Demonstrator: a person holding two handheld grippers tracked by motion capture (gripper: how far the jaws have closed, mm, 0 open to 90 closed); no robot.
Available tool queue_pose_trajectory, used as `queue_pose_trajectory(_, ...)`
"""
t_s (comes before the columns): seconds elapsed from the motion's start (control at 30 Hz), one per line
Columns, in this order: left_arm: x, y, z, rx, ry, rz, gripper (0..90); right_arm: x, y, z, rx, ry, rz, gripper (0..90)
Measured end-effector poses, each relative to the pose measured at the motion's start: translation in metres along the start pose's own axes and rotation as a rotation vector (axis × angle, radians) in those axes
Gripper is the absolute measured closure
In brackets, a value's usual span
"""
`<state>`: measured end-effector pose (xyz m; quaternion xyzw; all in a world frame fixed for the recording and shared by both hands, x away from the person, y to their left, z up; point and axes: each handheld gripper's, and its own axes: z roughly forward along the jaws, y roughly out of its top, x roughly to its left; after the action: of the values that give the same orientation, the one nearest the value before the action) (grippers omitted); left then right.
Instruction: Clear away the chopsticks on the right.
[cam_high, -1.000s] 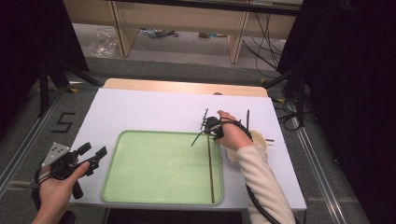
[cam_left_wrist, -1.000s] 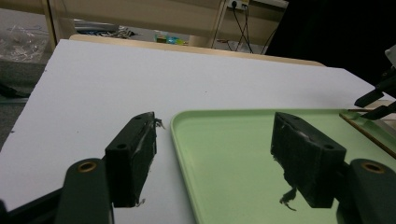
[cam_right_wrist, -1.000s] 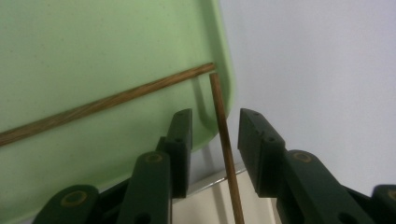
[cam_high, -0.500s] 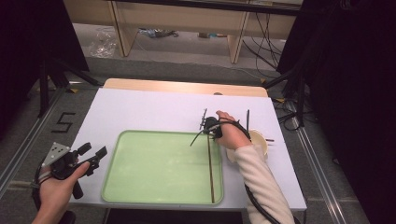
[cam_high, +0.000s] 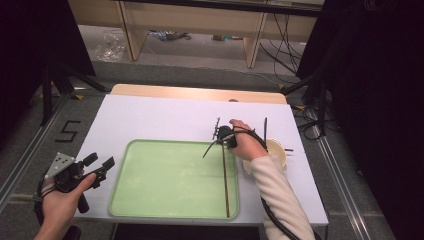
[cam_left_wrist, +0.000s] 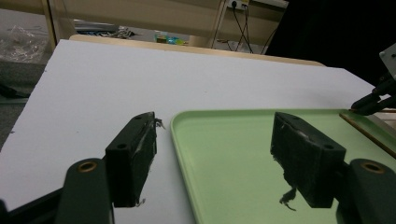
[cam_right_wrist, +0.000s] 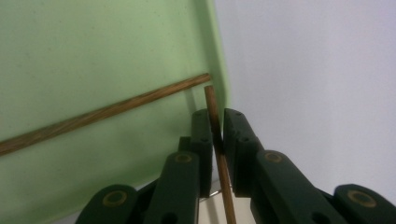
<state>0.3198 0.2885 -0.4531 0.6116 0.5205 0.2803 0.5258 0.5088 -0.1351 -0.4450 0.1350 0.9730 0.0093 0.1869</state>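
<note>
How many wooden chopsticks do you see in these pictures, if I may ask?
2. One chopstick lies in the green tray along its right side; the second chopstick is clamped in the right gripper at the tray's rim. The bowl may hide more.

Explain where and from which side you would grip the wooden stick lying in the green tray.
Grip the wooden stick near its middle, straight down from above, jaws across it. It lies flat on the green tray's floor near the right wall, so a side approach would probably meet the rim; mid-length, bare floor shows on both sides.
</note>
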Motion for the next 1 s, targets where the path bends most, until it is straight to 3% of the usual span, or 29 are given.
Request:
queue_pose_trajectory(0.2, 0.000, 0.000, 0.000, -0.001, 0.001, 0.001, 31.2, 0.000, 0.001, -0.003, 0.002, -0.036, -0.017, 85.1)
queue_pose_trajectory(0.47, 0.001, 0.000, 0.000, -0.002, 0.002, 0.008, 31.2, 0.001, 0.003, -0.003, 0.057, -0.105, -0.109, 87.8)
queue_pose_trajectory(0.67, 0.001, 0.000, 0.000, -0.002, 0.001, 0.008, 31.2, 0.002, 0.005, -0.005, 0.044, -0.158, -0.124, 88.1)
queue_pose_trajectory(0.77, 0.001, 0.000, 0.000, -0.001, 0.001, 0.006, 31.2, -0.001, 0.005, -0.010, 0.003, -0.198, -0.143, 88.1)
queue_pose_trajectory(0.8, 0.001, 0.000, 0.000, -0.002, 0.002, 0.006, 31.3, -0.001, 0.005, -0.012, -0.007, -0.212, -0.130, 88.1)
queue_pose_trajectory(0.87, 0.001, 0.000, 0.000, -0.002, 0.002, 0.008, 31.3, 0.001, 0.006, -0.018, -0.044, -0.228, -0.057, 88.2)
queue_pose_trajectory(0.93, 0.001, 0.000, 0.000, -0.002, 0.002, 0.009, 31.3, -0.002, 0.005, -0.022, -0.068, -0.243, -0.056, 88.2)
queue_pose_trajectory(1.0, 0.001, 0.000, 0.000, -0.002, 0.002, 0.008, 31.3, -0.001, 0.005, -0.026, -0.086, -0.262, -0.022, 88.2)
